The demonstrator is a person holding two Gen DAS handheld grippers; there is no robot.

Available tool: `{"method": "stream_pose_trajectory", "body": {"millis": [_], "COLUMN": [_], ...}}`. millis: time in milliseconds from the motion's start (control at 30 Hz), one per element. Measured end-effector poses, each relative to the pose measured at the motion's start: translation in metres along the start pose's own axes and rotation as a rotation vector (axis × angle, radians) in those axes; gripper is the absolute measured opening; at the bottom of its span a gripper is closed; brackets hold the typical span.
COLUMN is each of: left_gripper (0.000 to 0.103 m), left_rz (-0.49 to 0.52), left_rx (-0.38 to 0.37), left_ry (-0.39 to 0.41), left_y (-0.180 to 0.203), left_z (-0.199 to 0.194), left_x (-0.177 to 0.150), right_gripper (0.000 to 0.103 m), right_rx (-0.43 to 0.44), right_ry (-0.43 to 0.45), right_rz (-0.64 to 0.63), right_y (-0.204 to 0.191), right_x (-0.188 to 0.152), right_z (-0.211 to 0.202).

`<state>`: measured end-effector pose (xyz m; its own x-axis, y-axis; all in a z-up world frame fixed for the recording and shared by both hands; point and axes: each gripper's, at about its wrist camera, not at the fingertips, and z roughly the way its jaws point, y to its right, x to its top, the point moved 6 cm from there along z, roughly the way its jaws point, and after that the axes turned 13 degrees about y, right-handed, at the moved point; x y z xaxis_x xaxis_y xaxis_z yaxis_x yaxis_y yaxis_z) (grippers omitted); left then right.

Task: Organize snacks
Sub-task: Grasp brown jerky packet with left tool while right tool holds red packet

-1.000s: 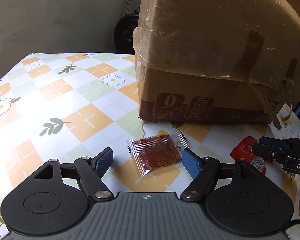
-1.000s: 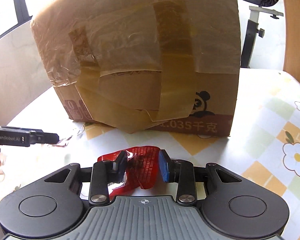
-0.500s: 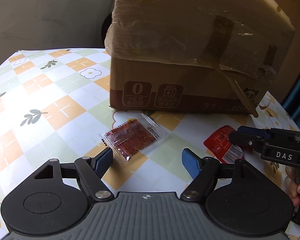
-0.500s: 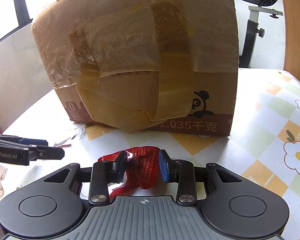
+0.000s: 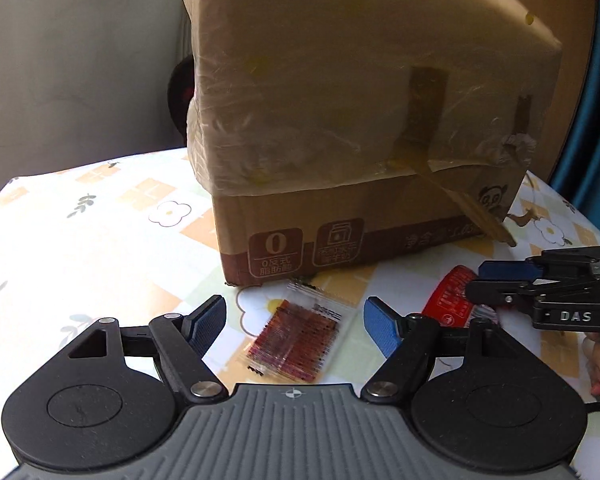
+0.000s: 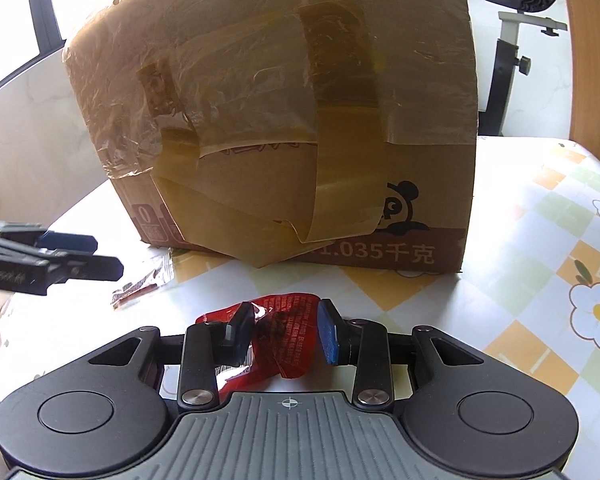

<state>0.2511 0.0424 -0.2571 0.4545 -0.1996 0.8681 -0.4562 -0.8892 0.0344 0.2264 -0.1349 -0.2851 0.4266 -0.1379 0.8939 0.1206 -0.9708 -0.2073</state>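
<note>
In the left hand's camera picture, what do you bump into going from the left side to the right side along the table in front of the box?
Left tool's left finger → clear snack packet → left tool's right finger → red snack packet → right tool.

The cardboard box (image 6: 420, 184) is matt brown paperboard, overlaid with crinkled, glossy clear and tan packing tape (image 6: 340, 92). The red packet (image 6: 288, 336) is shiny, creased plastic film, and the clear packet (image 5: 296, 340) is thin, glossy transparent plastic. The tablecloth (image 5: 80, 248) looks smooth with a slight sheen, while the left gripper (image 5: 294, 324) is matt black plastic with a ribbed grey base, blue rubbery pads (image 5: 382, 332) and small polished metal pins.
</note>
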Motion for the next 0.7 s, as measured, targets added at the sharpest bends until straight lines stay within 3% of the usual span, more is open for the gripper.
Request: {"method": "stream_pose_trajectory", "body": {"millis": [133, 233, 467, 633, 700], "left_gripper": [0.077, 0.077, 0.077, 0.072, 0.069], "left_rz": [-0.029, 0.005, -0.042, -0.085, -0.077], "left_rx": [-0.073, -0.058, -0.037, -0.062, -0.035], "left_ry": [-0.040, -0.063, -0.066, -0.063, -0.063], "left_y": [-0.003, 0.001, 0.015, 0.028, 0.028], "left_z": [0.017, 0.024, 0.014, 0.002, 0.004], "left_x": [-0.006, -0.012, -0.019, -0.025, -0.024], "right_gripper": [0.032, 0.032, 0.032, 0.032, 0.032], "right_rx": [0.002, 0.004, 0.009, 0.012, 0.011], "right_ry": [0.001, 0.001, 0.003, 0.003, 0.003], "right_rz": [0.005, 0.008, 0.015, 0.018, 0.017], "right_y": [0.000, 0.000, 0.001, 0.002, 0.002], "right_x": [0.000, 0.000, 0.000, 0.000, 0.000], "right_z": [0.000, 0.000, -0.001, -0.002, -0.002]}}
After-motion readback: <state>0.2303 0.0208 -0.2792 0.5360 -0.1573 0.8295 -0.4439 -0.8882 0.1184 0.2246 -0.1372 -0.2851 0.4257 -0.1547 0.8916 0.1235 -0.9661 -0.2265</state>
